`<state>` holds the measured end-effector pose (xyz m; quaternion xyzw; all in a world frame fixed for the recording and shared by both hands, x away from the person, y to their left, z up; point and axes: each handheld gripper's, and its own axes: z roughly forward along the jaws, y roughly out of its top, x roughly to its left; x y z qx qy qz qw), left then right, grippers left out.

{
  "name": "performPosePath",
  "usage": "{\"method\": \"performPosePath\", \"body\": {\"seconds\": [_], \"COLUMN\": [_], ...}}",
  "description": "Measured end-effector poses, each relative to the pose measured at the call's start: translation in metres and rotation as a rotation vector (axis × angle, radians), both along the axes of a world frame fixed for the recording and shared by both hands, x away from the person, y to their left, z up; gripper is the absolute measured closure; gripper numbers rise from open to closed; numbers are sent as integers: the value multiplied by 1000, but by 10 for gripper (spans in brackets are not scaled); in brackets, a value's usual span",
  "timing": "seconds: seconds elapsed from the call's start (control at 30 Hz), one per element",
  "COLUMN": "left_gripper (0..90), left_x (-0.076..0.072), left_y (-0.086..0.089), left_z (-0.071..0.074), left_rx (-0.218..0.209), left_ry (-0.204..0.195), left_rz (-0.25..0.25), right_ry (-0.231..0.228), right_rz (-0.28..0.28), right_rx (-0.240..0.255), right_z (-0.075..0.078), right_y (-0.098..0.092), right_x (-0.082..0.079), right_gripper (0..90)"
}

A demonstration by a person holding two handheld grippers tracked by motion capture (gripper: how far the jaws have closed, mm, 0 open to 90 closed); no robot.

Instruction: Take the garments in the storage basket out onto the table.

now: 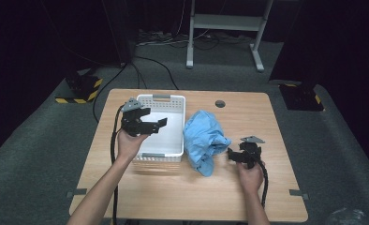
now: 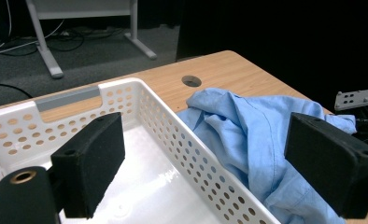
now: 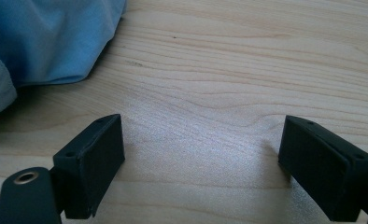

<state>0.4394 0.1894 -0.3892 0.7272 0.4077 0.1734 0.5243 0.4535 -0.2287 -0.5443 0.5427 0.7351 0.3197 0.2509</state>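
Nothing is yet stowed: the crumpled light-blue cotton shirt (image 1: 202,140) lies on the wooden table (image 1: 267,117) beside the empty white perforated plastic basket (image 1: 173,101). Both the left gripper (image 1: 160,123) and the right gripper (image 1: 231,153) are held open, empty.

Shirt (image 3: 42,42) cut off at edge

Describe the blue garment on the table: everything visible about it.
The blue shirt is light blue, thin woven cloth by its look, with a stitched seam showing in the left gripper view. It lies crumpled in a loose heap on the wooden table, right beside the white perforated basket, its edge against the basket's side wall. Neither gripper touches it; the right gripper sits open just beside it.
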Motion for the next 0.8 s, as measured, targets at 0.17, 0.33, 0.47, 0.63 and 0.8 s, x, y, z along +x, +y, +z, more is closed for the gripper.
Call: {"method": "performPosePath", "body": {"seconds": [0.17, 0.33, 0.47, 0.63, 0.8], "left_gripper": [126, 126, 127, 127, 127], "left_x": [-2, -3, -5, -7, -10], "left_y": [4, 9, 13, 19, 26], "left_z": [0, -1, -2, -3, -3], "left_rx": [-5, -6, -11, -11, -21], "left_ry": [-3, 1, 0, 3, -1], "left_rz": [7, 18, 28, 40, 55], "right_ry": [0, 0, 0, 0, 0], "right_rz": [0, 0, 0, 0, 0], "right_rx": [0, 0, 0, 0, 0], "right_z": [0, 0, 0, 0, 0], "right_y": [0, 0, 0, 0, 0], "right_x": [0, 0, 0, 0, 0], "right_gripper": [140, 140, 140, 140, 140]}}
